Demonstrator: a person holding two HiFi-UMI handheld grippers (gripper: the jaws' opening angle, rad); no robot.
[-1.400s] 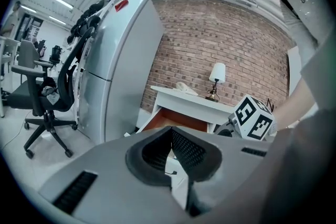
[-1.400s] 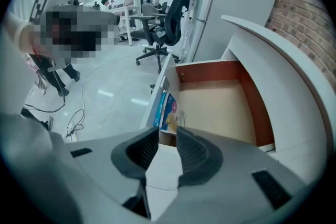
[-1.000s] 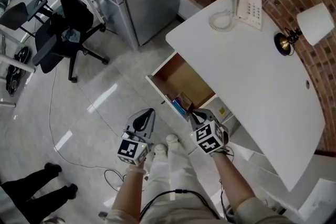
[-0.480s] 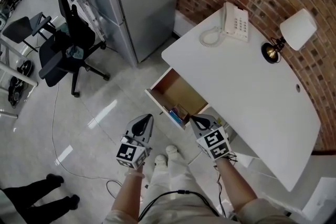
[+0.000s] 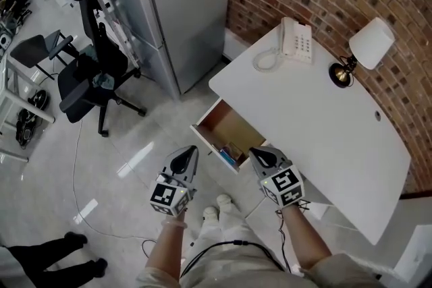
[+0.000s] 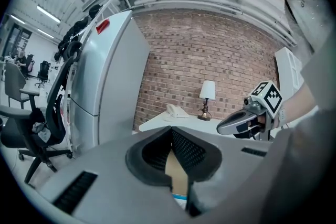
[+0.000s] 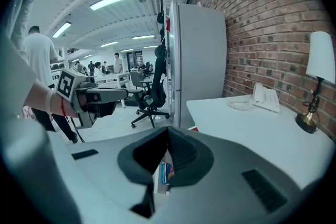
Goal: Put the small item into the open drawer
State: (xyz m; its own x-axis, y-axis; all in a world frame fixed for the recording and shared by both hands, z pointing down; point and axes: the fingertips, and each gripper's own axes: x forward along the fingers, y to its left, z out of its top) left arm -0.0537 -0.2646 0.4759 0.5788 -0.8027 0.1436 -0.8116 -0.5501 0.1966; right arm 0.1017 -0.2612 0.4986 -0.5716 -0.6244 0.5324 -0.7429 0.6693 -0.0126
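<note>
- My left gripper (image 5: 190, 153) hangs over the pale floor in front of the desk. Its dark ribbed jaws are pressed together at the tips, with nothing between them.
- My right gripper (image 5: 258, 155) is the same: jaws closed tight and empty, held just beside the near right corner of the open wooden drawer (image 5: 233, 130).
- The small item, a flat blue packet (image 5: 228, 157), lies inside that drawer against the white front panel. Something darker lies close beside it, and I cannot tell what it is.
- Through the slot under my right jaws I can see the packet's blue edge (image 7: 165, 171) resting low in the drawer, not propped on the rim.
- I judge the placing done, since the packet is in and neither gripper holds anything. What is left is to keep clear.
- To do that well, I would hold both grippers level and out over the floor, away from the drawer front. A knock there could shift the drawer or jolt the packet.
- The right gripper needs more care, as it sits close under the edge of the white desk top (image 5: 324, 125).
</note>
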